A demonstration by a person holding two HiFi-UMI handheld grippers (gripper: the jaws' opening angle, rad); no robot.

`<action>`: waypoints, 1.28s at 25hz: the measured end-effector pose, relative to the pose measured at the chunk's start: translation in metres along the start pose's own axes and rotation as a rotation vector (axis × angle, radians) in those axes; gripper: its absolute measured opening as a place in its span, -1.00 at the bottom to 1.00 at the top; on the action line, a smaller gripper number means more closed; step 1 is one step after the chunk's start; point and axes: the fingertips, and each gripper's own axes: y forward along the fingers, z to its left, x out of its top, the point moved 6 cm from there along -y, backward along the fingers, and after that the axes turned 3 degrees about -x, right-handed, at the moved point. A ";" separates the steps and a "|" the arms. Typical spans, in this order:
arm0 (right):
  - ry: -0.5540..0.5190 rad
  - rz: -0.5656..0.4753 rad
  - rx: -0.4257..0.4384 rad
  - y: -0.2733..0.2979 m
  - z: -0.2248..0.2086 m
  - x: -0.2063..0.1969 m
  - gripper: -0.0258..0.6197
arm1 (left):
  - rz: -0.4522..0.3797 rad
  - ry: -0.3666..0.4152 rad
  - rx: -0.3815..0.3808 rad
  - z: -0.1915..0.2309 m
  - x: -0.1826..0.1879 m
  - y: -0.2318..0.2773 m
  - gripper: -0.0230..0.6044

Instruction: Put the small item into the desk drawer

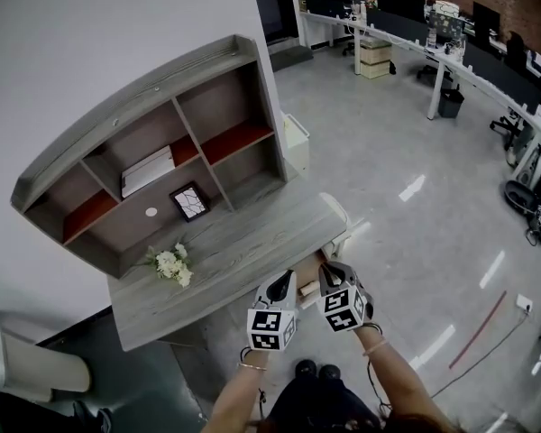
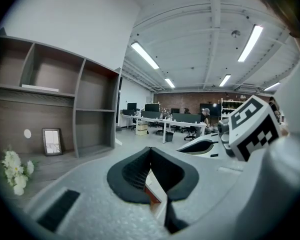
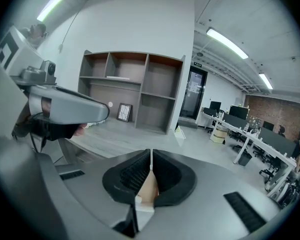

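The grey shelf unit point(image 1: 135, 106) is standing at the back of the bench point(image 1: 243, 242), split into open compartments, some with red-brown boards; a flat white slab point(image 1: 148, 170), book or box I cannot tell, is lying on the board of a middle compartment; a small picture frame point(image 1: 190, 202) is leaning upright in the wide compartment below it, with a round white dot point(image 1: 151, 212) showing on the back panel just beside it; a bunch of white flowers point(image 1: 171, 264) is lying on the bench in front of the unit, towards its left end.

Under the bench's front edge a patch of pale wood, seemingly the drawer point(image 1: 308, 289), is showing between the two grippers; they are covering most of it, so its inside is hidden.

The left gripper point(image 1: 287, 280) is hovering there with its jaws closed tip to tip, gripping nothing; pale wood with a red-brown edge is showing behind the pads. The right gripper point(image 1: 332, 265) is holding its jaws almost together, a thin pale line between the pads; a blurred beige shape point(image 3: 149, 186) is sitting in the gap; whether it is the small item, or pinched at all, I cannot tell.
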 end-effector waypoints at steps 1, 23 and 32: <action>0.005 -0.009 -0.002 -0.004 -0.001 0.003 -0.88 | -0.003 0.002 -0.002 -0.002 0.004 -0.002 -0.88; 0.171 -0.192 -0.034 -0.089 -0.022 0.068 -0.92 | -0.089 0.024 -0.032 -0.037 0.082 -0.031 -0.88; 0.178 -0.239 -0.053 -0.107 -0.030 0.088 -0.92 | -0.108 0.026 -0.034 -0.041 0.099 -0.041 -0.88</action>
